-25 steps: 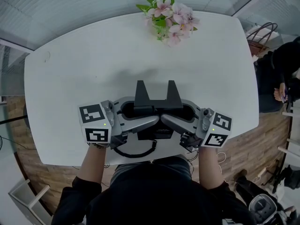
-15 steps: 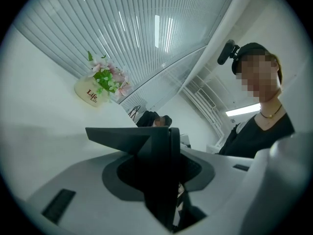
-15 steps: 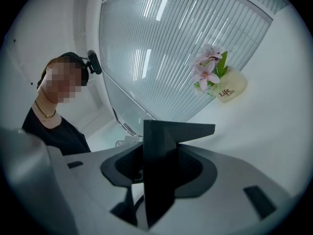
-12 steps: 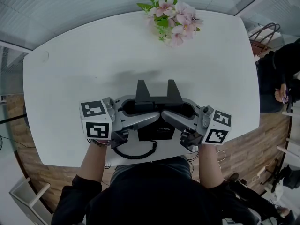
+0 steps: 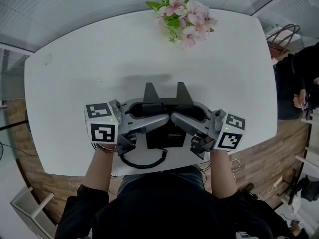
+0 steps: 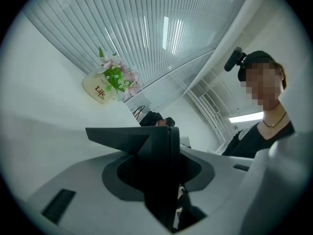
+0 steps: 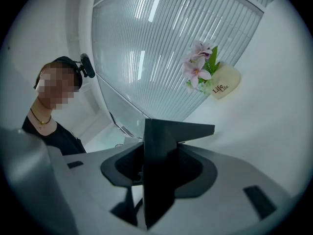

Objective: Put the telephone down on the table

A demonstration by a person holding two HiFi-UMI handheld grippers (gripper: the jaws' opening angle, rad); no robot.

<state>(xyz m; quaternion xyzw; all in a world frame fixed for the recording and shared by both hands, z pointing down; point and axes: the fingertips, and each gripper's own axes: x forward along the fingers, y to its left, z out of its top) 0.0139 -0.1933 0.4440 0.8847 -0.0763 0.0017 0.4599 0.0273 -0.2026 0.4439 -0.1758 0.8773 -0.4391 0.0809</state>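
Telephone point(image 5: 160, 138) stays between left gripper point(image 5: 150, 92) and right gripper point(image 5: 182, 91), both barely shifted.

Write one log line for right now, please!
step: put telephone down, not released | left tool: clamped on telephone | right tool: clamped on telephone | table: white, contact unclear | flowers: far edge

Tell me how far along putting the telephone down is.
Done: the telephone is at the white table's near edge. In hand: the left gripper and right gripper clamp it from either side. Left: I can't tell whether it rests on the table yet; then both jaws must open and withdraw.
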